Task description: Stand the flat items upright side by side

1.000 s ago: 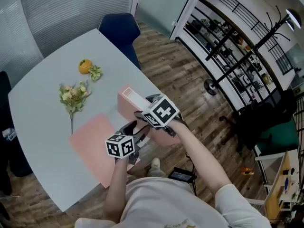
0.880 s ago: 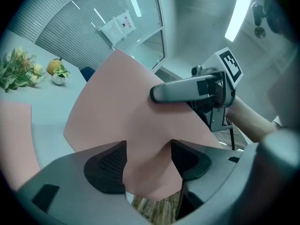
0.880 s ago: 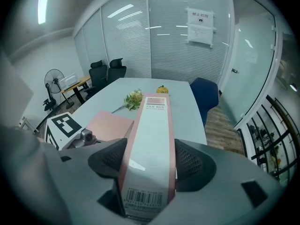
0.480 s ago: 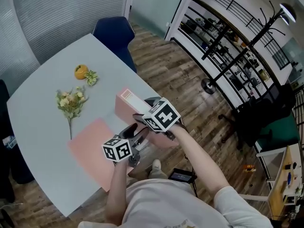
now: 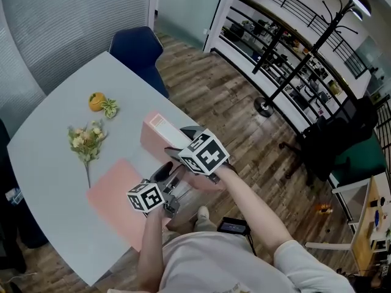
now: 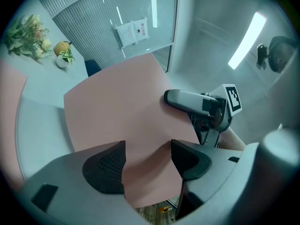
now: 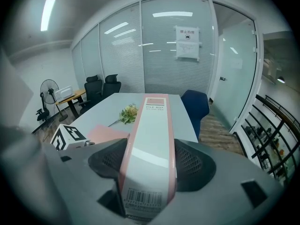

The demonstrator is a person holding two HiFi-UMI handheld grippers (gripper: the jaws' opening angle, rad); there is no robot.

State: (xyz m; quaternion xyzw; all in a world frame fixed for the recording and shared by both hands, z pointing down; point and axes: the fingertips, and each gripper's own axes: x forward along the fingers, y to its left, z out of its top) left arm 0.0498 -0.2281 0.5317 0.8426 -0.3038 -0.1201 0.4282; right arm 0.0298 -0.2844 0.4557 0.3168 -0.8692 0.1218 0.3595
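A pink file box (image 5: pixel 157 140) with a white spine stands on edge near the table's right rim. My right gripper (image 5: pixel 183 141) is shut on its spine (image 7: pixel 152 139), one pad on each side. Just below it, my left gripper (image 5: pixel 168 177) holds the same box lower down. Its broad pink face (image 6: pixel 122 107) runs down between that gripper's pads (image 6: pixel 107 165). A second pink file box (image 5: pixel 113 197) lies flat on the table to the left, partly hidden behind the left gripper's marker cube.
The grey table (image 5: pixel 55 121) carries a sprig of flowers (image 5: pixel 82 142) and a small orange ornament (image 5: pixel 96 101) at its far side. A blue chair (image 5: pixel 137 47) stands at the far corner. The table edge and wooden floor (image 5: pixel 232 102) lie directly right of the box.
Both grippers keep their hold on the standing box. The whole group has shifted slightly left in the head view as the camera moved.
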